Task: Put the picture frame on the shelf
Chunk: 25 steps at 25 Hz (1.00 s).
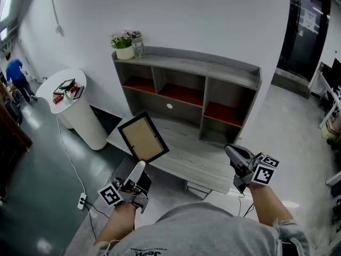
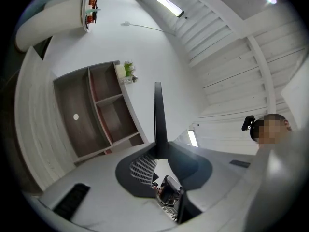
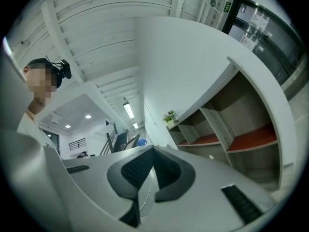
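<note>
**Frame's in hand, shelf's right in front – now pick a spot**

You're in the carry step. Your left gripper (image 1: 141, 167) has its jaws closed on the bottom edge of the black-rimmed, tan-panelled picture frame (image 1: 143, 137). The frame sticks up out of the jaws, tilted, over the floor just short of the low front ledge. In the left gripper view it's edge-on (image 2: 158, 112), pinched right at the tips. Your right gripper (image 1: 232, 152) has its fingers pressed together on nothing, hanging off to the side over the ledge.

The frame isn't touching the grey wooden shelf (image 1: 213, 68) yet, so the placing part isn't done. I honestly can't tell if that tan face is the front or the backing board, so check before you set it down.

For the next move I'd say bring it in over a bare surface. The top board has room to the right of the small white pot of flowers (image 1: 125, 47), and the red-floored cubbies look empty too. Level the bottom edge and make sure it's resting before you open up. The grip is only on one thin edge, so it could swing.
</note>
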Each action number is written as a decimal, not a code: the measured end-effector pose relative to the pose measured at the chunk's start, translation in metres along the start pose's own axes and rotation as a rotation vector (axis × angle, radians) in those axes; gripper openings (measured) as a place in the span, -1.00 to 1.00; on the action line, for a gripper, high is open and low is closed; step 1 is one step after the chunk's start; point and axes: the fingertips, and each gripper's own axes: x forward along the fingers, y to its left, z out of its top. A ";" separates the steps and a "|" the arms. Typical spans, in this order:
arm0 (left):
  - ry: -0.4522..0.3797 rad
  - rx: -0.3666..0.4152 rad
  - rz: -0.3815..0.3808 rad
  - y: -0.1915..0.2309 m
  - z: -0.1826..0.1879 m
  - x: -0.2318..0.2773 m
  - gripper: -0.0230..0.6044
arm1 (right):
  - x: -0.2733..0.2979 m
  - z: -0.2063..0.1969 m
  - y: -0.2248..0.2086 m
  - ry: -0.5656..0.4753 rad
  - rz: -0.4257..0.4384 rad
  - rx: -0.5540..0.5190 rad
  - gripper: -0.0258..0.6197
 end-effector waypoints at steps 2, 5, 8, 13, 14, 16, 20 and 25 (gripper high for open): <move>0.005 -0.006 0.003 0.016 0.016 0.015 -0.65 | 0.016 0.004 -0.011 0.003 -0.013 -0.018 -0.90; 0.006 -0.011 0.013 0.036 0.032 0.041 -0.65 | 0.034 0.009 -0.028 0.023 -0.027 -0.064 -0.90; 0.002 -0.014 0.035 0.057 0.043 0.068 -0.65 | 0.049 0.014 -0.049 0.048 -0.024 -0.103 -0.90; -0.052 0.017 0.103 0.089 0.057 0.120 -0.65 | 0.067 0.028 -0.083 0.094 0.064 -0.144 -0.90; -0.072 0.026 0.118 0.093 0.060 0.132 -0.65 | 0.069 0.031 -0.089 0.107 0.090 -0.153 -0.90; -0.119 0.037 0.164 0.103 0.066 0.154 -0.65 | 0.071 0.033 -0.100 0.139 0.140 -0.162 -0.90; -0.208 0.029 0.272 0.128 0.076 0.188 -0.65 | 0.073 0.034 -0.117 0.204 0.243 -0.163 -0.90; -0.273 0.009 0.300 0.141 0.097 0.236 -0.65 | 0.084 0.036 -0.130 0.230 0.305 -0.163 -0.88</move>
